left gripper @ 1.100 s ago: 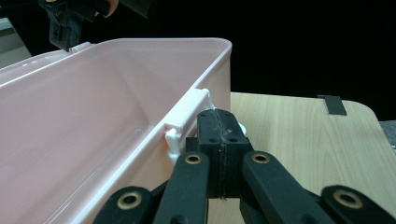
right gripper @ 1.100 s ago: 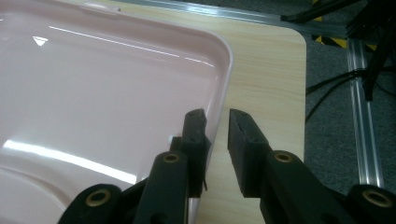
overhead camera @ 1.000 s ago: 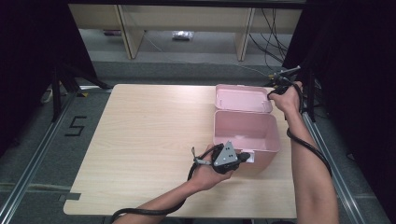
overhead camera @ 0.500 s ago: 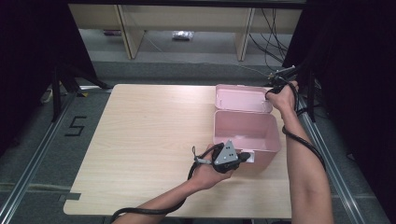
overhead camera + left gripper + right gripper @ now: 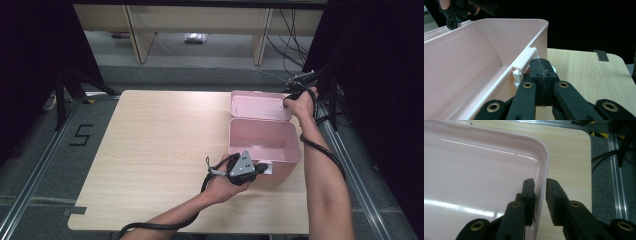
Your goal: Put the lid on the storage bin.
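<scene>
- Wooden surface carries pink box, already open.
- Left gripper fully closed beside its latch, seemingly gripping nothing.
- Right gripper straddles lid rim, pads apparently not yet pinching; closing remains.

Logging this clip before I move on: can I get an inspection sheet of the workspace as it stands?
Surface: light wooden table, bare apart from the box.
Job's things: pink box, open and seemingly empty; its lid is tipped back behind it.
Clutter: nothing seen.
Grippers: left gripper has its jaws shut beside the white latch on the box's front wall; right gripper straddles the lid's rim with a gap at one jaw.
Cables: a black cable trails along the right forearm.
Surroundings: dark curtains, shelving beyond the table, a floor marking.
</scene>
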### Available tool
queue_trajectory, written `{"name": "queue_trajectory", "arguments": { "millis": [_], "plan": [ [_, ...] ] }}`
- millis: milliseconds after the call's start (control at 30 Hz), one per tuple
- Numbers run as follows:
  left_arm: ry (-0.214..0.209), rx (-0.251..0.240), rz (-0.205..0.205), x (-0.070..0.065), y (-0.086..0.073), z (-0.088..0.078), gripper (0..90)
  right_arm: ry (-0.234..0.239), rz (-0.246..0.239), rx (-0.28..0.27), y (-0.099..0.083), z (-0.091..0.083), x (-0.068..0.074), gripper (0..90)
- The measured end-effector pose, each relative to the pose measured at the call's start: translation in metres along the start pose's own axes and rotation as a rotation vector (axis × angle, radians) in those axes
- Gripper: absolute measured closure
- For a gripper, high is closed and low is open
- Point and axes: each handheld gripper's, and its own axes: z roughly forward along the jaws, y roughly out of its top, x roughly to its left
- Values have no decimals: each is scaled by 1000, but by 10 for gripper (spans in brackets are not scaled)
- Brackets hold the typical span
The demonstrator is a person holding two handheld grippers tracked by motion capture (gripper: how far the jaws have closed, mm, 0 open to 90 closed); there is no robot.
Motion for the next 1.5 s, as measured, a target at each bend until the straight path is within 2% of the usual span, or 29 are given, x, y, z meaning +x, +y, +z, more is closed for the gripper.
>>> {"name": "queue_trajectory", "arguments": {
  "millis": [33,67,100,200,233,300,367,533,700,767,800,833,867,967,1000,1033,1067,1100,1133,1167,1200,1233,1333,1400,1433,1500],
  "plan": [
    [1,-2,-3,0,0,0,899,1,-20,-11,0,1,-2,781],
    [2,-2,-3,0,0,0,898,7,-3,0,0,1,-1,782],
    [8,-2,-6,-1,0,0,898,3,-17,-10,0,3,-2,781],
    [8,-5,-2,-1,-1,0,898,1,-13,-6,0,5,0,781],
    [8,-5,-7,-1,-1,0,898,3,14,-2,0,5,2,782],
    [8,-4,-2,-1,-1,0,898,1,-14,-9,0,5,-1,781],
    [7,-4,-3,-1,0,0,899,4,1,5,1,5,0,776],
    [12,-3,2,-1,0,0,899,2,-5,17,0,7,0,749],
    [11,2,8,-1,1,0,898,-1,-16,21,1,5,0,799],
    [13,3,8,-1,1,0,898,1,-2,12,0,5,-1,824],
    [14,5,9,-1,1,0,898,13,42,22,0,3,1,831],
    [15,6,8,-2,1,0,898,9,47,13,0,3,0,838],
    [15,7,8,-2,1,0,898,7,23,0,1,1,-2,842],
    [18,10,5,-2,1,0,899,15,38,-10,1,-2,-3,853],
    [19,12,3,-2,2,0,899,18,78,-2,1,-4,-1,856],
    [22,12,-1,-3,2,0,899,21,76,-17,1,-4,-1,856],
    [27,9,-1,-3,1,0,899,19,42,-31,1,-5,-3,856],
    [34,4,-9,-4,1,1,900,18,33,-23,1,-5,-4,857],
    [35,1,-11,-4,0,0,899,15,36,-29,1,-7,-3,858],
    [37,1,-13,-4,0,0,900,15,72,-16,1,-8,-1,859],
    [38,3,-13,-4,0,0,899,13,42,-36,1,-8,-3,859],
    [41,3,-16,-4,1,0,900,18,38,-35,1,-9,-3,860],
    [44,6,-18,-4,2,1,900,13,36,-47,2,-10,-4,863],
    [46,7,-19,-4,2,1,900,18,78,-31,1,-12,-1,863],
    [48,8,-22,-5,2,1,900,12,52,-45,2,-13,-4,865],
    [49,10,-27,-5,2,1,900,13,49,-54,2,-14,-5,867]
  ]
}}
